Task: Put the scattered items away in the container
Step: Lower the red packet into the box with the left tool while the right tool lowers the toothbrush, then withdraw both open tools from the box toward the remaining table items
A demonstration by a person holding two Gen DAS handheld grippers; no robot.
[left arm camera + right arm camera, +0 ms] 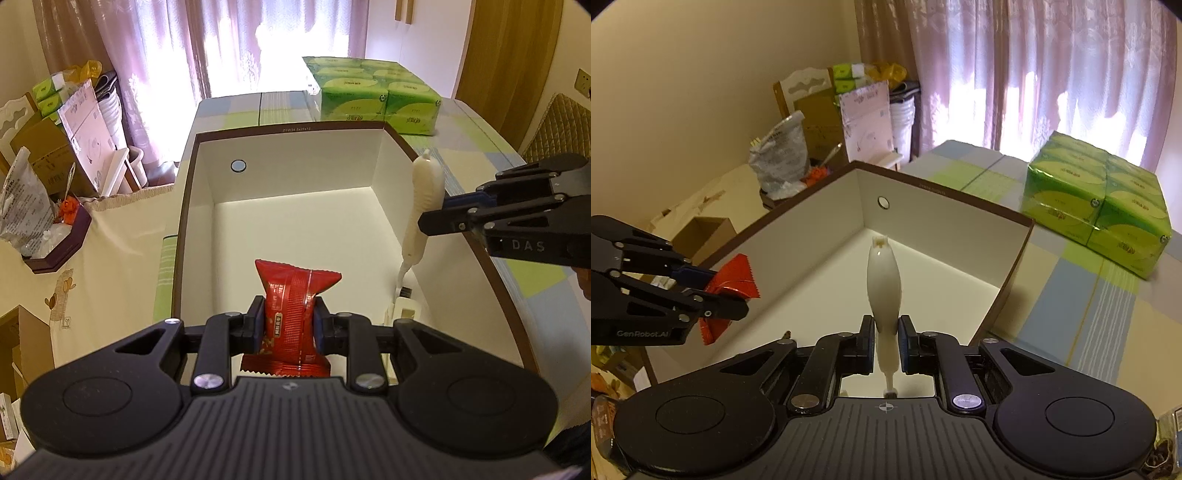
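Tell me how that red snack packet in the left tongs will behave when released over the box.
The red packet looks light and crinkly, pinched in at the left tongs, so it should drop flat into the box, probably without rolling.

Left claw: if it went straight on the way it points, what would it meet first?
Probably the white floor of the box, then its far wall; the left claw holds a red packet over it. Depth is unclear.

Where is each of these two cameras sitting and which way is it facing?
Left wrist: on the left gripper, looking along its fingers, shut on a red snack packet, down into the white box; right gripper enters from the right.
Right wrist: on the right gripper, shut on a white sausage-shaped pack, facing the box corner.
Shared: box, green tissue packs, curtains.
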